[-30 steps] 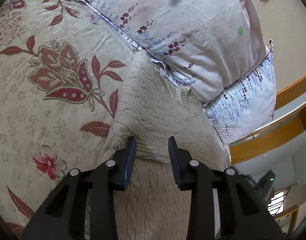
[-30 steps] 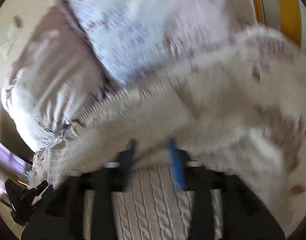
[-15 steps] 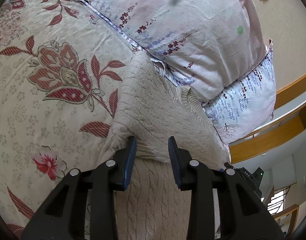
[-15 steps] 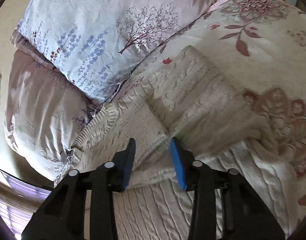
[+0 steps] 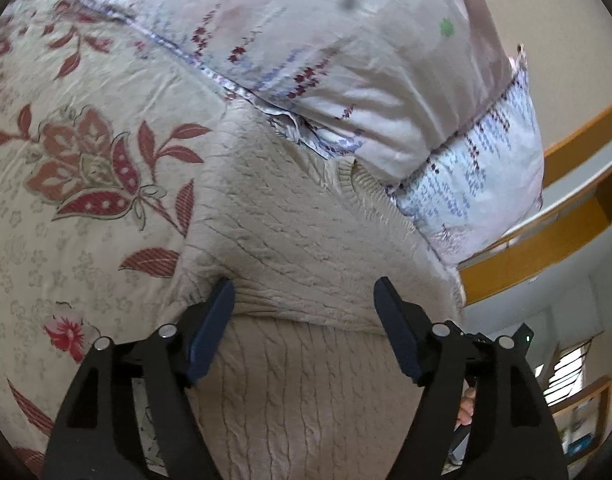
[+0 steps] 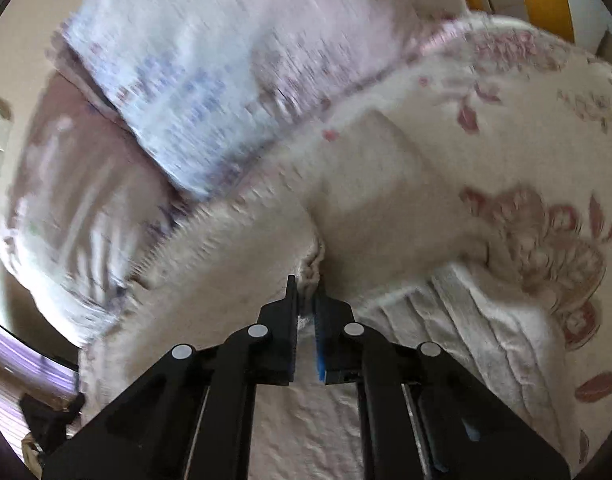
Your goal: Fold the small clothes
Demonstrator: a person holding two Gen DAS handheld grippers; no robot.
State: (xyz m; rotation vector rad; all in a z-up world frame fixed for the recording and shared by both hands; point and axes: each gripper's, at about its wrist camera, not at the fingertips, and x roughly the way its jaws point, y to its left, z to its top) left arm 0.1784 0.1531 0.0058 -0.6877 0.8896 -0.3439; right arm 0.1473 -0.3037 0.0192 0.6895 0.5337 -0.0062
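Note:
A cream cable-knit sweater (image 5: 290, 240) lies partly folded on a floral bedspread (image 5: 78, 168), its top edge against the pillows. My left gripper (image 5: 306, 300) is open, its jaws wide apart over the sweater's folded edge, holding nothing. In the blurred right wrist view the sweater (image 6: 386, 216) shows with one part folded over. My right gripper (image 6: 306, 284) is shut on a pinched bunch of the knit where the folded part meets the body.
Two floral pillows (image 5: 346, 60) are stacked against the wall behind the sweater; they also show in the right wrist view (image 6: 210, 80). A wooden bed frame (image 5: 546, 248) runs along the right. The bedspread (image 6: 546, 200) extends to the right of the sweater.
My left gripper has opened wide. My right gripper has closed on a bunch of the sweater's knit, and its view has shifted and blurred.

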